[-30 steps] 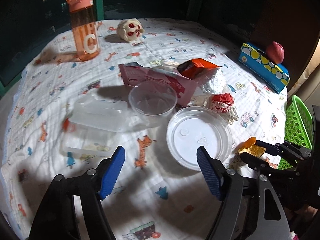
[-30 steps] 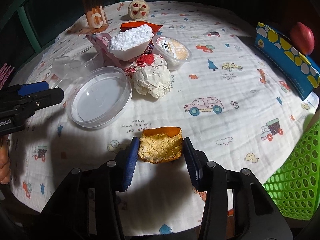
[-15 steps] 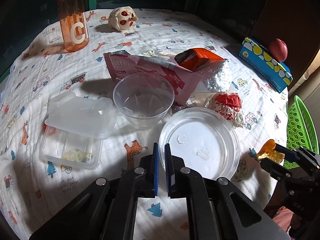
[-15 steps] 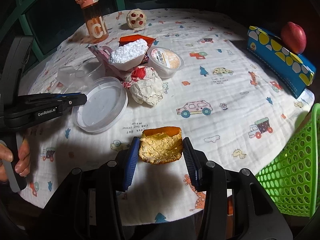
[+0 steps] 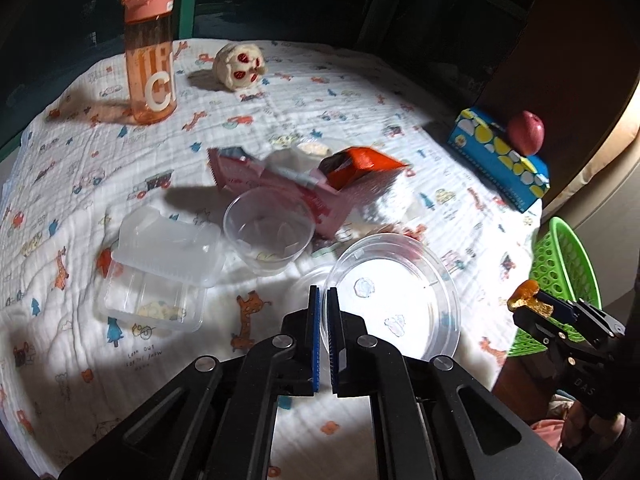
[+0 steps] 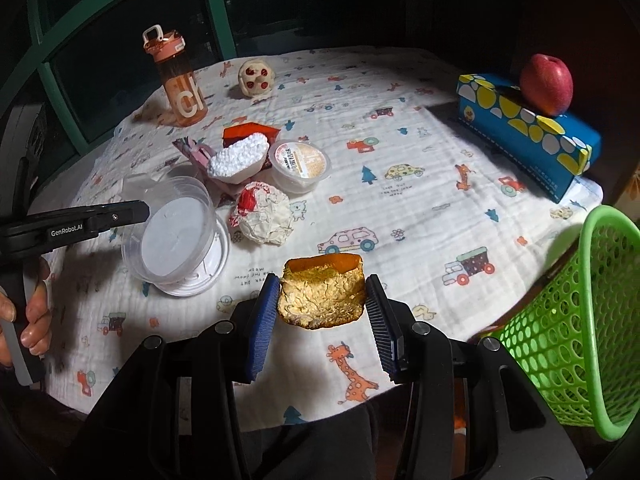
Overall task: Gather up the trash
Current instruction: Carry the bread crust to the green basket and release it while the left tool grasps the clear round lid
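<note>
Right tool (image 6: pixel 322 300) grasps the crumpled snack wrapper (image 6: pixel 322 294); the green basket (image 6: pixel 568 320) stands to its right, beside the tabletop (image 6: pixel 400 184). Left tool (image 5: pixel 323 312) is clenched on the clear round lid (image 5: pixel 394 300).

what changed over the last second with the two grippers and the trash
The left gripper, open a second ago, closed on the near rim of the clear round container and tipped it up off its lid. The right gripper stayed clamped on the orange peel and lifted it off the tablecloth toward the green basket. Bottle, wrappers and boxes stayed put.
</note>
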The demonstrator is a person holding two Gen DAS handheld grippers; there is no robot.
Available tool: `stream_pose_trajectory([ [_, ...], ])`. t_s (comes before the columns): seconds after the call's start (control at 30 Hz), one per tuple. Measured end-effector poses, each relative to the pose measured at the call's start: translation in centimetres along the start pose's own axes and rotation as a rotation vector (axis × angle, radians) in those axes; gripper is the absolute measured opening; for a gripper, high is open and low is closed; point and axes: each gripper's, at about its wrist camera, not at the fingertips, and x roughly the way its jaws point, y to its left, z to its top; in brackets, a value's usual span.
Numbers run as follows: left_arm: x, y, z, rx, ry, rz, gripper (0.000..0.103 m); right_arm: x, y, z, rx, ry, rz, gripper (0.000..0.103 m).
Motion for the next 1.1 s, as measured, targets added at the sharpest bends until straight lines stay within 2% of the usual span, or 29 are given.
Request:
stream_pose_trajectory([
  [0.27,-0.6,-1.6,1.3,0.017,-0.003,-0.037,0.004,-2.3,-2.9,0.2,0.059,-0.044,-0.037,0.044],
  [0.47,-0.1,-4.9,2.1,0.061,0.011,-0.095,0.004,-3.9,-6.2,-0.2,0.119,-0.068,-0.090,0.044],
  [0.87,2.8,-17.3,5.2,0.233,0.030,-0.227,0.004,-8.5,-16.9,-3.0,0.298,-0.100,-0.281,0.045],
  [1.1,4.6,-24.5,6.4,0.315,0.052,-0.282,0.004,-9.8,-21.6,-5.2,0.367,-0.079,-0.332,0.047],
])
